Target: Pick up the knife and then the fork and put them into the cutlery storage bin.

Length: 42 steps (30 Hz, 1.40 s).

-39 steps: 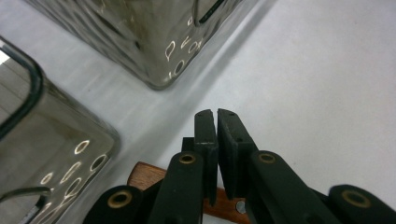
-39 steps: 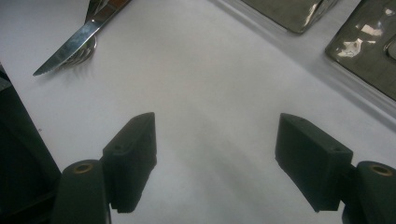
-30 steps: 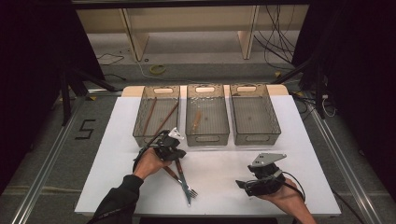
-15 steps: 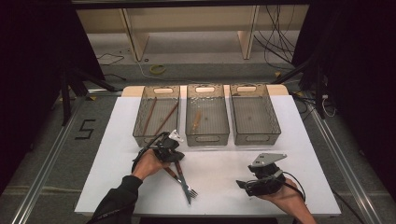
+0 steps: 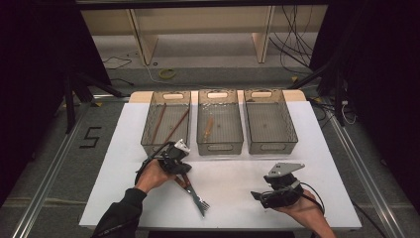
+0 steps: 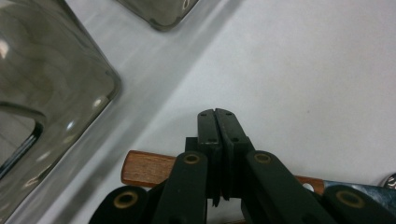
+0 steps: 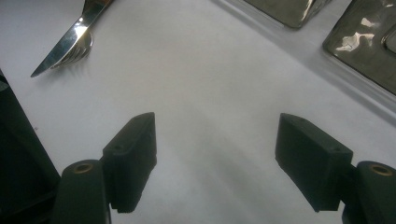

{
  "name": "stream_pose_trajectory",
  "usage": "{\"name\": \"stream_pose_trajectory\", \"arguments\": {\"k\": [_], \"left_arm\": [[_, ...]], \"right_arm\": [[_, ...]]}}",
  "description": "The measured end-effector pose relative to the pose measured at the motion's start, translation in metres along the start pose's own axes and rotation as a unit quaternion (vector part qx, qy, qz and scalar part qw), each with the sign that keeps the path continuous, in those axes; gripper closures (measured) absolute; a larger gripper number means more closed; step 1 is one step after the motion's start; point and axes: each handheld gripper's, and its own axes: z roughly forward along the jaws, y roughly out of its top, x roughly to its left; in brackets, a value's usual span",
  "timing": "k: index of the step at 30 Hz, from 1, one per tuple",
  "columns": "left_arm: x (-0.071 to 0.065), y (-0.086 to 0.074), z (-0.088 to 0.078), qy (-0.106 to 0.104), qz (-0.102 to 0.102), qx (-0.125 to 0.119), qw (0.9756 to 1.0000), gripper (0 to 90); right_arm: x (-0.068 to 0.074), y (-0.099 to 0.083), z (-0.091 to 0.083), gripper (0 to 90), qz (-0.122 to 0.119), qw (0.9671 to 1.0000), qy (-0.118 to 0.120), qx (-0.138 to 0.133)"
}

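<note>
Left gripper [image 6: 215, 116] had pinched fully together at the wooden handle [image 6: 148, 167] of cutlery lying at its 6 o'clock below the left bin [image 5: 166, 121]; grip unclear, so a lift might slip; right gripper [image 7: 215, 154] stood wide, empty.

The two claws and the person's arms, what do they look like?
Both claws are black: the left claw has flat jaws on jointed arms with brass-coloured pivots, the right claw blocky square pads. The right one carries a grey three-cornered plate and a black cable. The left arm wears a dark sleeve.
</note>
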Motion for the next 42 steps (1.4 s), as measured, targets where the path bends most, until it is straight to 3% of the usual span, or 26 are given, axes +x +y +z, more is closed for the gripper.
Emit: {"name": "stream_pose_trajectory", "arguments": {"k": [10,18,34,42], "left_arm": [[0.001,-0.011,-0.008,-0.001,-0.013,0.011,0.9999,88.6],[-0.003,-0.029,-0.020,0.000,-0.034,0.022,0.9992,88.6],[-0.023,-0.063,-0.039,-0.002,-0.040,0.034,0.9986,88.3],[-0.027,-0.067,-0.042,-0.012,-0.043,0.039,0.9983,87.8]], "right_arm": [[0.001,0.001,-0.001,30.2,-0.003,1.0000,-0.002,0.000],[0.001,0.000,-0.001,30.2,-0.004,1.0000,-0.002,0.001],[0.001,0.001,0.000,30.2,-0.007,1.0000,-0.002,0.002],[0.001,0.001,0.000,30.2,-0.007,1.0000,-0.003,0.003]]}}
